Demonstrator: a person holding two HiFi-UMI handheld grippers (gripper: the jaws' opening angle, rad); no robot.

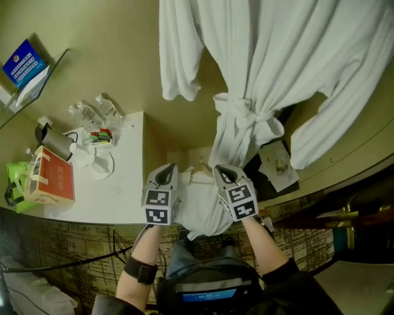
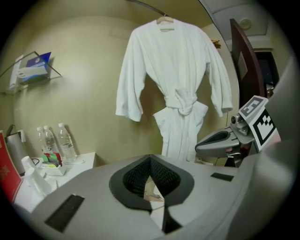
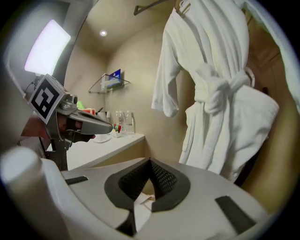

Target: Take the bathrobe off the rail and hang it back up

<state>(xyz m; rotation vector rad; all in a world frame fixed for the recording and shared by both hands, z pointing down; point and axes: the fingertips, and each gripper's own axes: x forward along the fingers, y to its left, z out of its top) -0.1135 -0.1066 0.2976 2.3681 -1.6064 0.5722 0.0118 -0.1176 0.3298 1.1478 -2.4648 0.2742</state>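
A white hanging bathrobe (image 1: pixel 265 55) takes up most of the wall ahead. It hangs on a hanger (image 2: pixel 165 19) from the rail (image 3: pixel 150 5), sleeves loose, with its belt (image 1: pixel 246 114) knotted at the waist.

To its left a white counter (image 1: pixel 126 184) runs along the wall. Above it is a glass wall shelf (image 2: pixel 44 75) carrying a blue box (image 1: pixel 24 64).

Below the hanging robe, close to the person's body, a second white held bathrobe (image 1: pixel 198 206) bunches between the two grippers, with what looks like a wooden hanger (image 1: pixel 200 167) at its top edge.

The left gripper (image 1: pixel 166 167) is clenched on that robe's left side. In its own view the jaw tips meet, with white cloth and a tan strip showing in the gap behind them. The right gripper (image 1: pixel 223 169) is clenched the same way on the robe's right side, with white cloth showing behind its closed tips. The two grippers sit level and side by side.

On the counter a red carton (image 1: pixel 52 175) stands at the near left corner, with a dark kettle (image 1: pixel 55 141) behind it. Three water bottles (image 1: pixel 92 111) stand against the wall, just beside a small tray of sachets (image 1: pixel 101 135).
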